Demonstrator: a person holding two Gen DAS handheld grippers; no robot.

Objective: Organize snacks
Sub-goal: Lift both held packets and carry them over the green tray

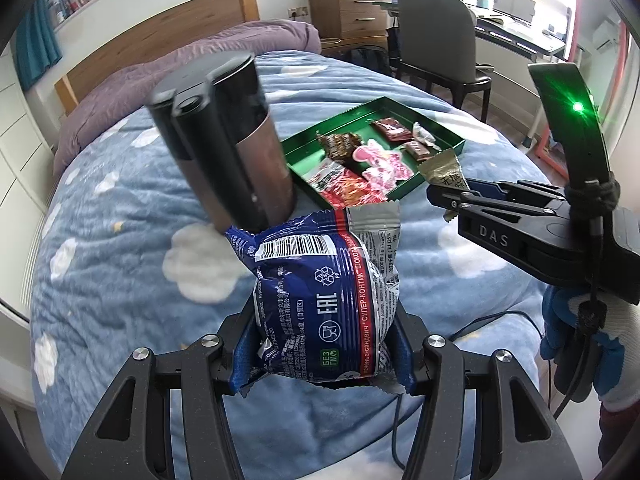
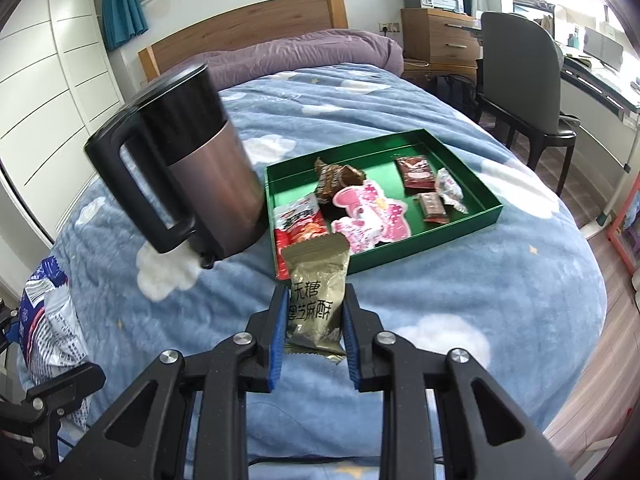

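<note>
My left gripper (image 1: 322,336) is shut on a blue snack packet (image 1: 320,280) with Russian print, held above the bed. My right gripper (image 2: 315,312) is shut on a small gold snack packet (image 2: 316,296), just short of the green tray's near edge. The right gripper with the gold packet (image 1: 442,172) also shows at the right of the left wrist view. The green tray (image 2: 476,216) lies on the bed and holds several snacks: a red packet (image 2: 300,220), a pink packet (image 2: 372,216), brown bars (image 2: 334,178) and small wrapped pieces. The blue packet (image 2: 44,320) shows at the left edge of the right wrist view.
A black and steel kettle (image 2: 200,176) stands on the blue cloud-print blanket (image 2: 460,300) just left of the tray; it also shows in the left wrist view (image 1: 224,144). A chair (image 2: 516,80), desk and wooden drawers stand beyond the bed at the right.
</note>
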